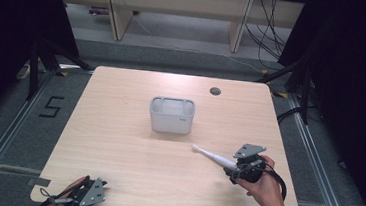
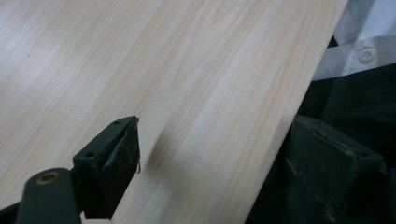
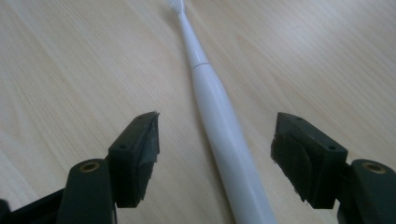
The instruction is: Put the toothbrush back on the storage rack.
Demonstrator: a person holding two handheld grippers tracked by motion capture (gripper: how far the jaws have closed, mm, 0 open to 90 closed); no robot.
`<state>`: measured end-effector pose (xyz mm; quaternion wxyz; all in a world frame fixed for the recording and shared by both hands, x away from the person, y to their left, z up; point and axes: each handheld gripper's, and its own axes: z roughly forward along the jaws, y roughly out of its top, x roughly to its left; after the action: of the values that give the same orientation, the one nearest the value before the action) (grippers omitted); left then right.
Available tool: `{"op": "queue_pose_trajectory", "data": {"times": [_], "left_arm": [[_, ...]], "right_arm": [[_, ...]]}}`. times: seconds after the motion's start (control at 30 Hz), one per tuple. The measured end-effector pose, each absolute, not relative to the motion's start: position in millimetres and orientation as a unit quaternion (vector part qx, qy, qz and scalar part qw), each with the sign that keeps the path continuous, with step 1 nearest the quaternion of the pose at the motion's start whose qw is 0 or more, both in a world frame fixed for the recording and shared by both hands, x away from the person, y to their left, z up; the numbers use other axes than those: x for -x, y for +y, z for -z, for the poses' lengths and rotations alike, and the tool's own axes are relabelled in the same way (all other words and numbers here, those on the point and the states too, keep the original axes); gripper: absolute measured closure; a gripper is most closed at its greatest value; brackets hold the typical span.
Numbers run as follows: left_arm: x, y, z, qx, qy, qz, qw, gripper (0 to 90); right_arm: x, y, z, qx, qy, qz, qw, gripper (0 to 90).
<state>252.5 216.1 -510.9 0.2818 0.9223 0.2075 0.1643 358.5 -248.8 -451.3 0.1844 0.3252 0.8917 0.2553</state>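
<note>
Right hand: the right hand (image 1: 264,183) enters from the bottom right of the high view, forearm angled up and left, wrapped round the right gripper (image 1: 232,171), which points left toward the table's middle.
Right gripper state: jaws apart, one black pad (image 3: 140,156) on either side of the toothbrush handle; a clear gap shows on both sides, so nothing is gripped.
Toothbrush: slim white plastic electric toothbrush (image 3: 219,121), smooth and glossy, round tapering body with a narrow neck and small bristled head; it lies flat on the table, head toward the bin, handle end between the right jaws.
Left hand: the left hand (image 1: 70,189) sits at the near left table edge, holding the left gripper (image 1: 87,195) low over the wood.
Left gripper state: jaws wide apart and empty, one over the tabletop, the other past its edge.
Table: pale wooden table (image 1: 117,142), light straight grain, matte, rounded corners.
Bin: small grey plastic rectangular bin (image 1: 171,115), open-topped, standing mid-table, apart from the toothbrush head.
</note>
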Motion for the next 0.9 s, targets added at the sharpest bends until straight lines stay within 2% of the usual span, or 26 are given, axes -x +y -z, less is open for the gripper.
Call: {"op": "queue_pose_trajectory", "data": {"times": [0.1,0.13,0.17,0.2,0.4,0.9], "left_arm": [[-252,216,511,-0.922,0.208,-0.164,0.282,16.4],[-253,216,511,-0.922,0.209,-0.164,0.282,16.5],[-253,216,511,-0.922,0.209,-0.164,0.282,16.5],[-253,216,511,-0.922,0.209,-0.164,0.282,16.5],[-253,216,511,-0.922,0.209,-0.165,0.281,16.5],[-252,216,511,-0.923,0.205,-0.165,0.281,16.4]], "right_arm": [[-366,-244,455,-0.322,0.899,-0.239,0.176,35.4],[-372,-244,457,-0.312,0.907,-0.231,0.166,39.6],[-372,-244,457,-0.312,0.907,-0.231,0.166,39.6],[-376,-244,458,-0.323,0.906,-0.222,0.159,44.8],[-388,-241,459,-0.323,0.915,-0.201,0.133,50.2],[-413,-227,468,-0.304,0.938,-0.136,0.1,55.6]]}}
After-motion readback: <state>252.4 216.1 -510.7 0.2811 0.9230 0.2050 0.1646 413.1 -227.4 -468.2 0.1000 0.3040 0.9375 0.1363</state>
